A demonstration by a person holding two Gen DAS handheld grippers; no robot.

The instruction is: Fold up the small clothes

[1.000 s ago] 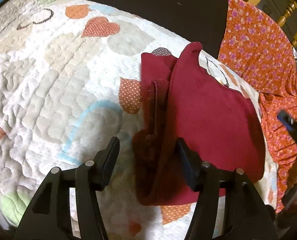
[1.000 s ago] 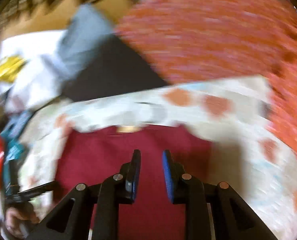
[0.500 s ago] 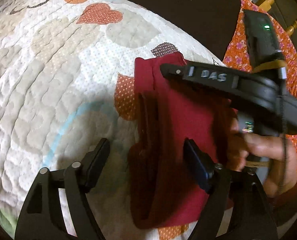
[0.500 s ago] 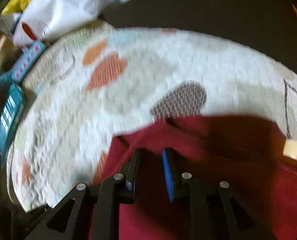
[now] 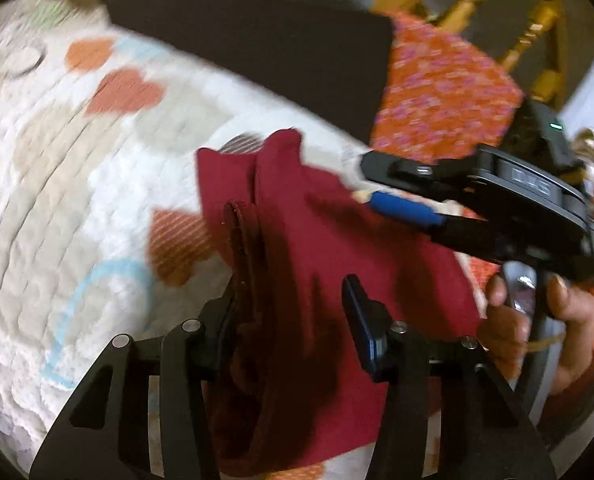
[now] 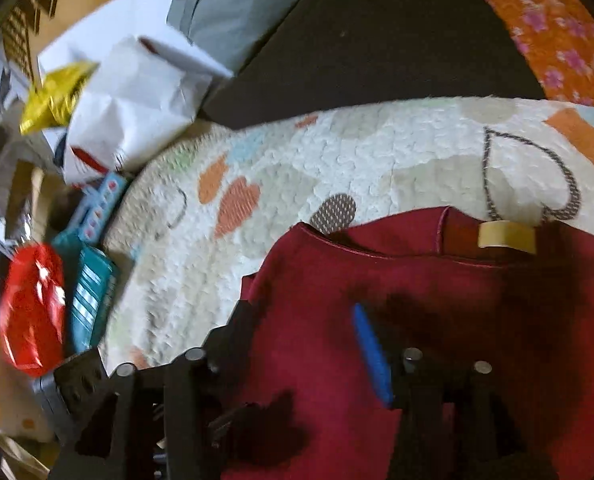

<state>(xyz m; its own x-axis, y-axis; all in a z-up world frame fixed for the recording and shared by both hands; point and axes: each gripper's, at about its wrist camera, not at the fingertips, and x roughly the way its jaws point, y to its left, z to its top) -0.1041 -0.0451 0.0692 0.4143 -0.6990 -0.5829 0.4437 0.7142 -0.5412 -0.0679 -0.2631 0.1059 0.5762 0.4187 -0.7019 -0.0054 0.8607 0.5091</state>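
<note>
left gripper [image 5: 293, 300] closing, folded edge of dark red garment [image 5: 329, 240] bunched between the jaws, pads not seen pressing. right gripper [image 6: 301, 320] opening just above the same garment, nothing pinched. garment on heart-print quilt [image 6: 297, 160], beige neck label [image 6: 507, 234] ahead of right fingers.

Only one mark shows — raised lettering on the right claw's black body [image 5: 529, 188] at three o'clock, too blurred to read.
</note>
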